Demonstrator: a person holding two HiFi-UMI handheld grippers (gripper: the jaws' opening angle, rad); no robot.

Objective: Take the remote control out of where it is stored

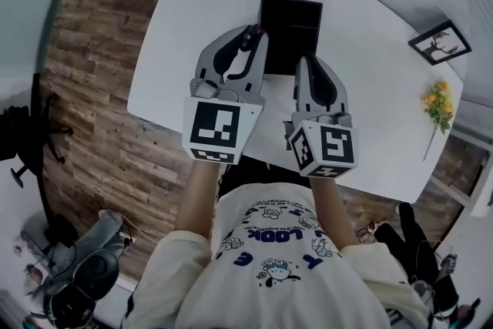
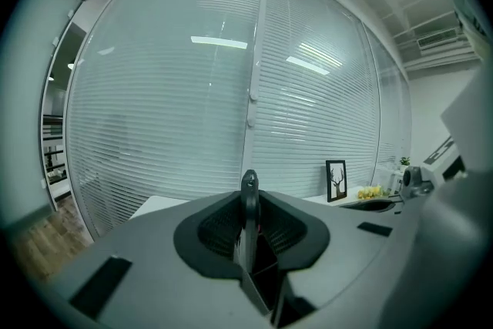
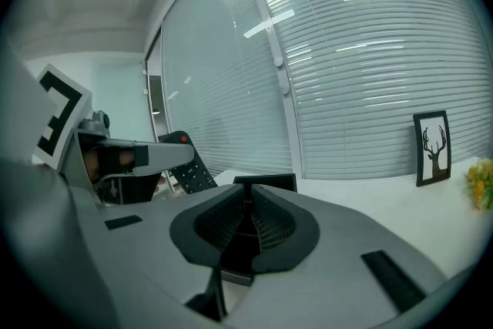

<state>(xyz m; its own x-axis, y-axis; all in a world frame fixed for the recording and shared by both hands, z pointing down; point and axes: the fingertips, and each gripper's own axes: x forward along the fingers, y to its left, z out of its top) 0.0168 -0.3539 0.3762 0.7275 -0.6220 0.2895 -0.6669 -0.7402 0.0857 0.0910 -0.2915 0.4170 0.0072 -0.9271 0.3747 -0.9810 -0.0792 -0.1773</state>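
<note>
Nearest, on the person's side of the black box (image 1: 290, 21) in the head view: a pale printed T-shirt (image 1: 285, 258) and two forearms, each ending in a marker cube.

Just short of the box, at its left edge: the left gripper (image 1: 253, 41), clamped on the remote control (image 2: 249, 200). Seen edge-on in the left gripper view, gripped by both flat faces. From the right gripper view, slanted, red button at the upper end, keypad facing out, to the left of the box. Cannot tell whether the lower end clears the box.

At the box's near right corner: the right gripper (image 1: 305, 60), jaws together, with nothing between them.

Under the box: a white table (image 1: 192, 35). On it, well to the right of the box, a framed deer picture (image 1: 440, 42) and yellow flowers (image 1: 437, 99).

Left of the box, past the table edge: wood-plank floor (image 1: 85, 58). Beyond the box: glass partitions with white blinds (image 2: 192, 88).
</note>
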